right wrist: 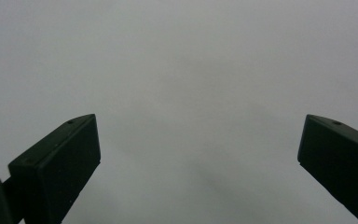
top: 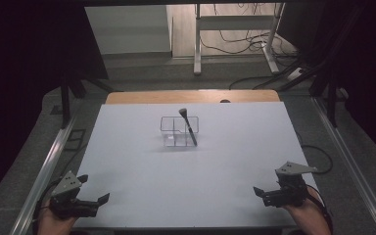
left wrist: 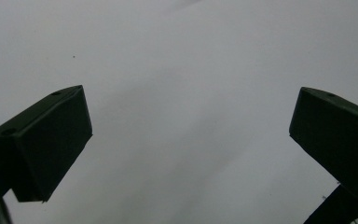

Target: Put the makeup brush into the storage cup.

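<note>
A clear compartment organizer (top: pixel 178 131) sits just beyond the middle of the white desk (top: pixel 142 161), toward 12 o'clock. A black makeup brush (top: pixel 188 126) stands tilted in its right-hand section, bristle head up and leaning toward 11 o'clock. The left tongs (top: pixel 94 190) rest at the desk's 7 o'clock corner, jaws spread and empty (bare desk lies between them in the left gripper view). The right tongs (top: pixel 260 193) sit at 5 o'clock, likewise spread, well apart from the organizer.

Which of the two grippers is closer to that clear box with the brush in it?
Neither clearly: both rest far from the clear box. The left gripper is at the table's near left corner, the right gripper at its near right corner, both open.
</note>
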A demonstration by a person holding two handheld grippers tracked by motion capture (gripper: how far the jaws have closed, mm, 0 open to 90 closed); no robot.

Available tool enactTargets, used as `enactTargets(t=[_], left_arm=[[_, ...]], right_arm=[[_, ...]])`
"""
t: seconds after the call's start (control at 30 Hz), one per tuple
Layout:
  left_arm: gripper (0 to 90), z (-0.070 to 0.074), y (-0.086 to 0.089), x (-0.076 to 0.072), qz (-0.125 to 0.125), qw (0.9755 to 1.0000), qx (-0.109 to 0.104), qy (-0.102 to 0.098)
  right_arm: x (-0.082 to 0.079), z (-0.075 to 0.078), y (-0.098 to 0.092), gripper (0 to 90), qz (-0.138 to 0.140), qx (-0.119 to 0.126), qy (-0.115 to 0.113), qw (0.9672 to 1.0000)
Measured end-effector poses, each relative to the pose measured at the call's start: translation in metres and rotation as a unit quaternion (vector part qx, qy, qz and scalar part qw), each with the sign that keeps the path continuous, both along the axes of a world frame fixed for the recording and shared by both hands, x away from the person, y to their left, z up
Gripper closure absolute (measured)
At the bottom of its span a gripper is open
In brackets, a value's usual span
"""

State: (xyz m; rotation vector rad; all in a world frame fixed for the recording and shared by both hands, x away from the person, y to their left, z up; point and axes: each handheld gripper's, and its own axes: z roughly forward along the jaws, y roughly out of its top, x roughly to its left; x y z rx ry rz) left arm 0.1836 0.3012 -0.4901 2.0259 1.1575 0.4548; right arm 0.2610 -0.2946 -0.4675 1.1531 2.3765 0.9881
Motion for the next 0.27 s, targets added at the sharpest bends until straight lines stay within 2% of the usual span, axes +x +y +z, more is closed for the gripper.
enactTargets(t=[0.17, 0.27], left_arm=[[0.0, -0.0020, -0.0017, 0.0011, 0.000, 0.9999, 0.014, 0.003], [0.0, -0.0020, -0.0022, 0.0018, -0.001, 0.9999, 0.013, 0.002]], right_arm=[[-0.0002, 0.0000, 0.0003, 0.0, 0.000, -0.002, 0.000, 1.0000], [0.0002, -0.0008, -0.0002, 0.0, -0.001, -0.001, 0.001, 1.0000]])
